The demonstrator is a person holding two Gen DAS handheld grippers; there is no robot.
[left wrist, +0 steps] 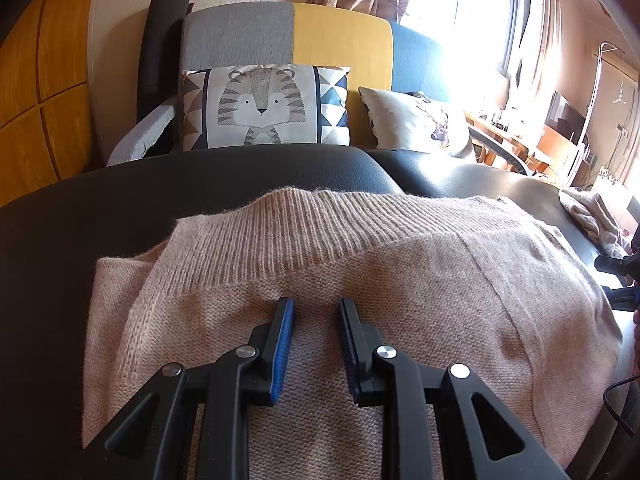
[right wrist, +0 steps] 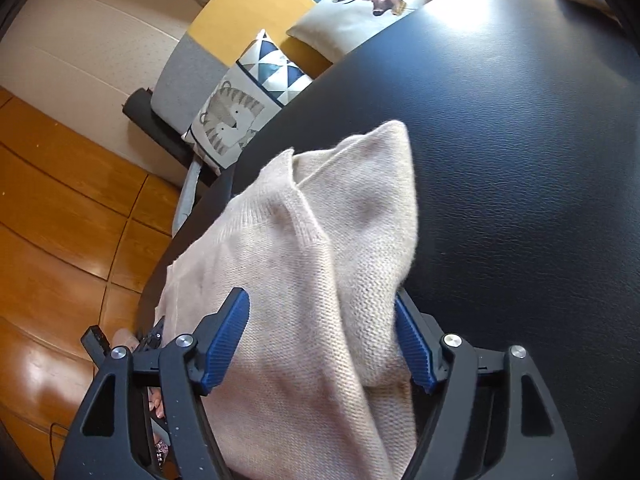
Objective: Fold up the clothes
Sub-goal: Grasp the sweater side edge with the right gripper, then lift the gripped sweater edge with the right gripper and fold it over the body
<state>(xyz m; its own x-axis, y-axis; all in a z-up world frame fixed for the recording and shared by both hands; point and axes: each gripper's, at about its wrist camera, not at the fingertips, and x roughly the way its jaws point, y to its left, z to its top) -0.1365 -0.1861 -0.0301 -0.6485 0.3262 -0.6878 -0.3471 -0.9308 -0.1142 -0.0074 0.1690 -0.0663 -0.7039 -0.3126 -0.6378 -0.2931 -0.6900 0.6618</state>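
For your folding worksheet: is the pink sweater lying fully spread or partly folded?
Partly folded. The pink sweater has its ribbed hem doubled over its body on the black surface.

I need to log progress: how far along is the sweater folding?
Done: the sweater lies on the black surface, its left side seemingly folded inward. In hand: the left gripper hovers or rests over its middle, jaws apart, gripping nothing; the right gripper has fabric bunched between wide-open jaws. Left: finishing the folds. Another garment waits at the far edge.
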